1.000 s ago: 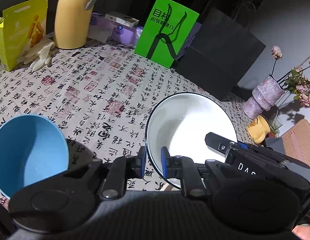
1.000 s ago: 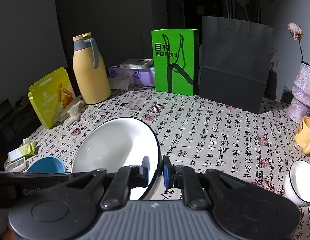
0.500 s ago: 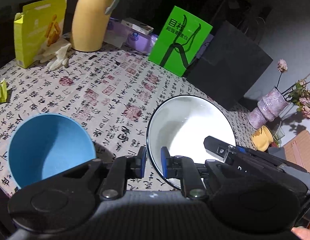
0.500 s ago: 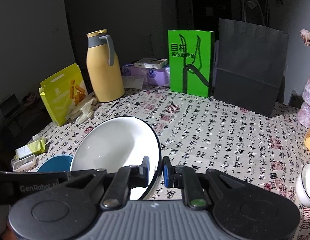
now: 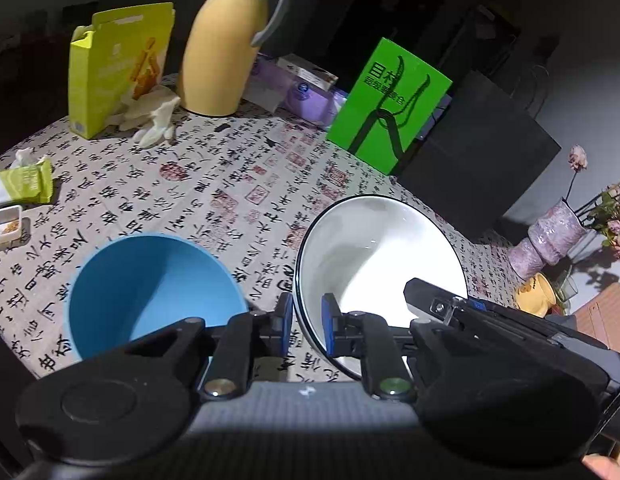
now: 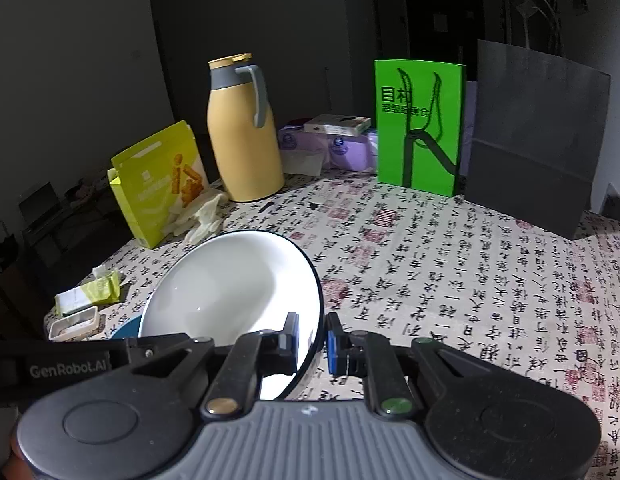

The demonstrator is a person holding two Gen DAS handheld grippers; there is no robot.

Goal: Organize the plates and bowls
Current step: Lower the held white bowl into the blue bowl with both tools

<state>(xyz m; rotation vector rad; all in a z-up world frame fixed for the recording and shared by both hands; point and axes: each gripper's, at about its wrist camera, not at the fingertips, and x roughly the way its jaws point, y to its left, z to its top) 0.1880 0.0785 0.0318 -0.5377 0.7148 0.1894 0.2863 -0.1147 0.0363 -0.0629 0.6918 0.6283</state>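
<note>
Fingers first: our left gripper pinches the near-left rim of the white bowl, pads clamped on the rim; our right gripper clamps the opposite rim of the white bowl. Both hold it lifted and tilted above the tablecloth. Left of it sits the blue bowl, only a sliver showing in the right view. We judge the step as carrying the white bowl toward the blue bowl to nest them. Next move calls for centring over the blue bowl, levelling, lowering, then letting go. Versus a second ago: blue bowl sits nearer centre in the left view, the thermos shows fully, both grips unchanged.
</note>
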